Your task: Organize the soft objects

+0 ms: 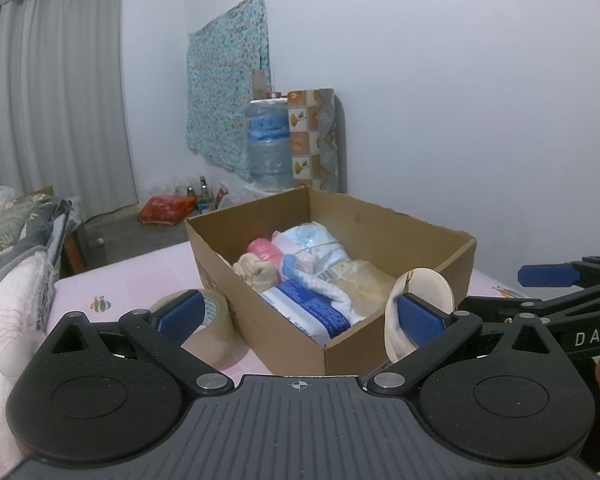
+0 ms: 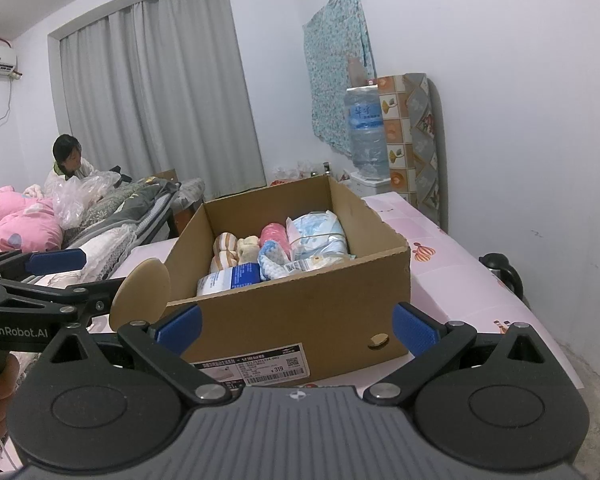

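An open cardboard box (image 1: 384, 240) (image 2: 312, 312) stands on the pink table. Inside lie several soft items: a pink roll (image 1: 262, 249) (image 2: 273, 234), a beige striped sock bundle (image 1: 256, 270) (image 2: 224, 250), a blue-and-white knitted piece (image 1: 324, 286) (image 2: 274, 258), a blue-labelled white pack (image 1: 308, 308) (image 2: 228, 280) and a pale blue bagged bundle (image 1: 320, 242) (image 2: 320, 236). My left gripper (image 1: 298, 318) is open and empty in front of the box. My right gripper (image 2: 296, 324) is open and empty before the box's near wall. A round beige pad (image 1: 428, 288) (image 2: 142, 294) sits beside the box's corner.
A roll of brown tape (image 1: 204, 320) lies on the table left of the box. A black kettle (image 2: 502, 270) stands at the table's right edge. A bed with pink pillows (image 2: 20, 224) and a seated person (image 2: 70, 160) lie to the left. A water jug (image 1: 269, 144) stands by the wall.
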Tool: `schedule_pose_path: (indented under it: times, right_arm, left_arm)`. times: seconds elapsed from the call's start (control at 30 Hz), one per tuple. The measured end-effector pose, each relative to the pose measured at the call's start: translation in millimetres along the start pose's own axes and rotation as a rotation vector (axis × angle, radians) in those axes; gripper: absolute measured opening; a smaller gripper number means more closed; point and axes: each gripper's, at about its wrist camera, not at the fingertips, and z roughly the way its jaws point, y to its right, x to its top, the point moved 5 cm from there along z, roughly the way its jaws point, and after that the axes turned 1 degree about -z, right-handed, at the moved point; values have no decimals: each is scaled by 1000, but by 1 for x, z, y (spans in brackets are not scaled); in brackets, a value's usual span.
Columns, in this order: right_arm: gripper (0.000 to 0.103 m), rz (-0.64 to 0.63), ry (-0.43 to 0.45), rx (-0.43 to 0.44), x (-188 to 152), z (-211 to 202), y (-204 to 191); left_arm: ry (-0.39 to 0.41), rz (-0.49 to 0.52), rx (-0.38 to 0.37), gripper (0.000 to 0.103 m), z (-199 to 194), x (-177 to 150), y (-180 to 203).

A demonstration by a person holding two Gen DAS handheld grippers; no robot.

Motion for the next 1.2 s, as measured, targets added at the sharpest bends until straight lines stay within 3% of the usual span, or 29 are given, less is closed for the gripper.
schedule_pose_path:
  times: [1.2]
  right_arm:
    - [27, -4, 2, -18, -2, 0, 3]
  left_arm:
    - [-6, -1, -21, 103, 2, -2, 0]
